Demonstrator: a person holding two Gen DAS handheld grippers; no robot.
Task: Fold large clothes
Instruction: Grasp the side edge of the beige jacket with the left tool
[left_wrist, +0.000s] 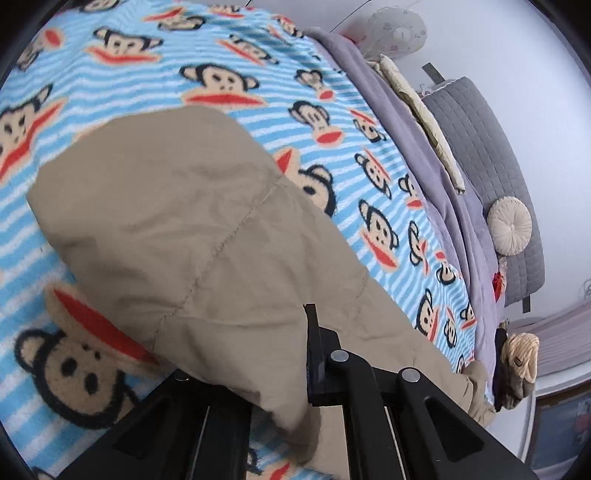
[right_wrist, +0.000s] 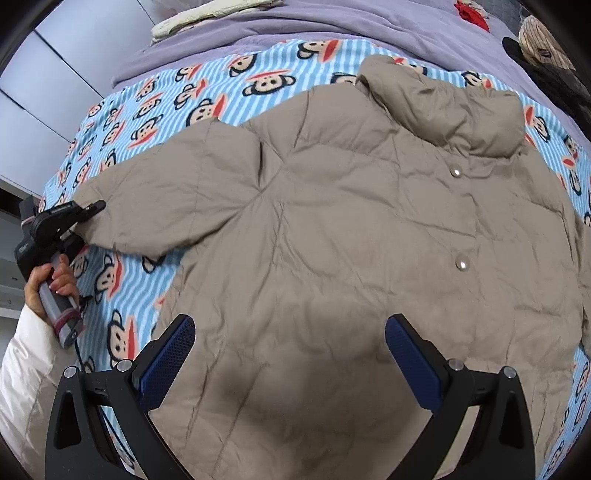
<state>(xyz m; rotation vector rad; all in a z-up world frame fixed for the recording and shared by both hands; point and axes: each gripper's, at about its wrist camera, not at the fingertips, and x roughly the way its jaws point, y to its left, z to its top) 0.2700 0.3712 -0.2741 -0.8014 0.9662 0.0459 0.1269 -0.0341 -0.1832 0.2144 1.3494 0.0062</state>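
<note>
A beige padded jacket (right_wrist: 351, 229) lies front up on a blue striped monkey-print blanket (right_wrist: 155, 110), collar toward the far side, snaps showing. Its left sleeve (right_wrist: 155, 206) stretches out to the left. My left gripper (right_wrist: 94, 210) is at the sleeve's cuff end and appears shut on it; in the left wrist view the sleeve (left_wrist: 192, 236) fills the middle and covers the left finger, with only the right finger (left_wrist: 314, 343) showing. My right gripper (right_wrist: 290, 354) is open, hovering over the jacket's lower body, with nothing between its blue pads.
A purple bedcover (right_wrist: 332, 33) lies beyond the blanket, with a cream folded cloth (right_wrist: 207, 14) on it. A grey headboard (left_wrist: 491, 155) with a round cushion (left_wrist: 509, 225) stands at the right. Dark clothes and a striped item (right_wrist: 546, 40) lie at the far right.
</note>
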